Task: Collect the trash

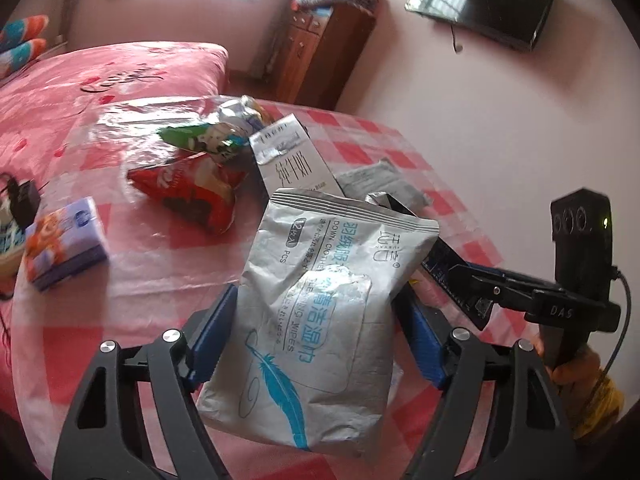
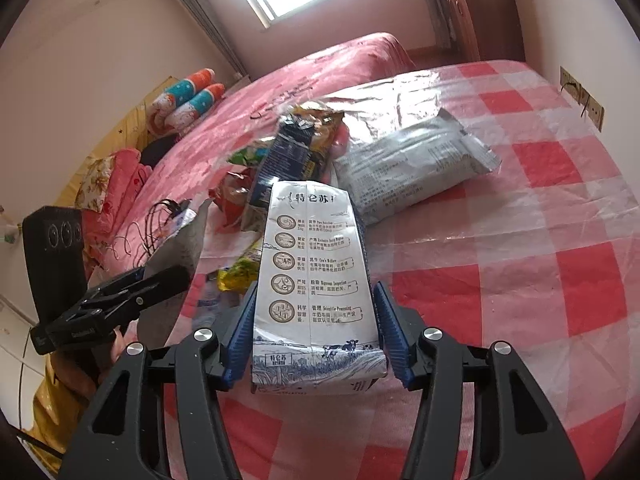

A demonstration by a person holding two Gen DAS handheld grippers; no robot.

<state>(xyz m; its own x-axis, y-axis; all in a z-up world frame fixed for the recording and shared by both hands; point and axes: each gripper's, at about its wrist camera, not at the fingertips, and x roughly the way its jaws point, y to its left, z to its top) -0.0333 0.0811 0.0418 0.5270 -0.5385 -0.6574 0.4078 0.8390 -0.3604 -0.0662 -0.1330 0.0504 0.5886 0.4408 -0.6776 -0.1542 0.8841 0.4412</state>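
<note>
The silver wipes pack (image 1: 316,320), printed with a blue feather, stands between the blue pads of the left gripper (image 1: 320,324); both pads lie against its sides, so the fingers pinch it across its width. The pack's torn top leans away from the fingertips, and its lower edge hangs near the gripper's black arms.

The white milk carton (image 2: 316,284) stands upright between the pads of the right gripper (image 2: 316,320). The left pad touches the carton's edge and the right pad lies close against the other side, so the fingers look closed on it, though a thin gap on the right cannot be ruled out.

Beyond the left fingertips, farther across the table (image 1: 160,264) with its red-and-white checked cover, lie a red snack bag (image 1: 192,192) and a green-and-white wrapper (image 1: 208,140) behind it. To the left of the left fingers sits a purple tissue packet (image 1: 66,240). Past the right fingertips a dark blue and yellow wrapper (image 2: 296,148) rises just behind the carton, and a grey foil pouch (image 2: 412,168) lies flat to the right of it. A yellow wrapper (image 2: 240,272) lies just left of the right gripper's left finger.

Behind the table is a bed with a pink cover (image 2: 256,120), and a dark television (image 1: 484,4) hangs on the wall
</note>
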